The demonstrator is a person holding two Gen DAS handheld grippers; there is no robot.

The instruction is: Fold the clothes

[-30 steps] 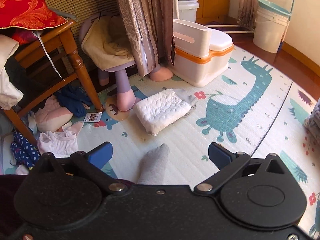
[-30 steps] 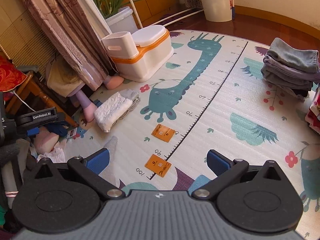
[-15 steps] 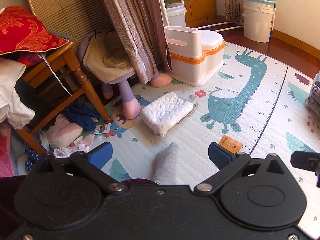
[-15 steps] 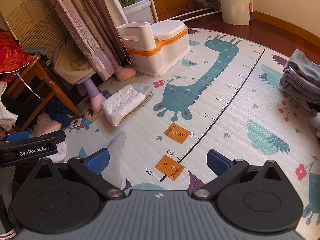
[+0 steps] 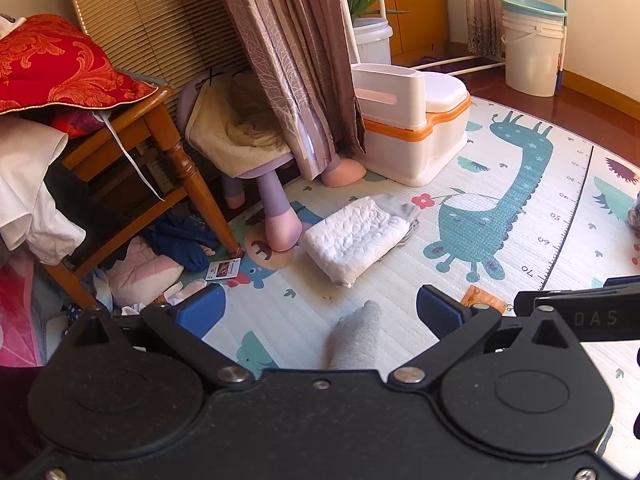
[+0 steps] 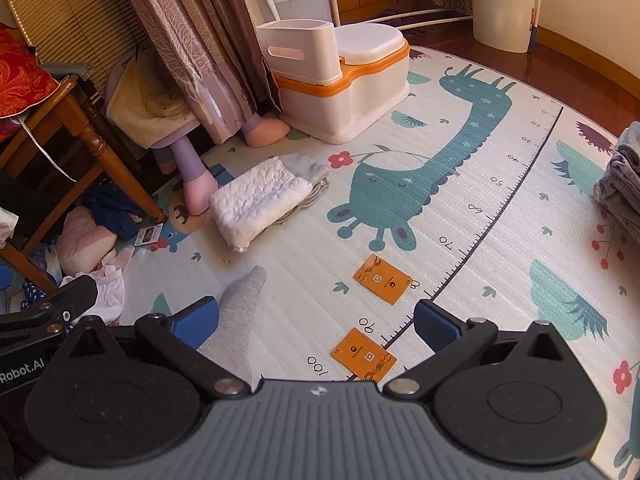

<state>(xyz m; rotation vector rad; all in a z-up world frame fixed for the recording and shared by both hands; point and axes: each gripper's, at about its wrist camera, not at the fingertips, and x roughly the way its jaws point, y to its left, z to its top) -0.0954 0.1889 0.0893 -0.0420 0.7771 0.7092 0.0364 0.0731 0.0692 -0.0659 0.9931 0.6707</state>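
The left claw (image 5: 318, 312) is held above the play mat (image 5: 500, 264) with its blue-padded fingers (image 5: 200, 311) spread wide apart and nothing between them; the right claw (image 6: 314, 318) is likewise held with fingers apart and empty. A foot in a grey sock (image 6: 240, 304) is seen resting on the mat between the fingers of each view, nearer the left finger in the right wrist view. Two orange cards (image 6: 382, 279) are observed lying flat on the mat along the printed measuring scale, one just beyond the other, ahead of the right claw. Further out, a folded white quilted garment (image 5: 354, 238) is noted on the mat, stacked on a grey folded item (image 6: 310, 168) whose edge shows behind it, just beside the foot of a purple stool (image 5: 276, 216). A pile of folded grey clothes (image 6: 622, 176) is recorded at the right edge of the mat, well apart from the white garment. Unfolded clothing (image 5: 148, 272) is seen heaped under a wooden chair (image 5: 176, 160) at the left. A white and orange child's potty (image 6: 340, 76) stands at the far side of the mat, beside a curtain (image 5: 288, 60).
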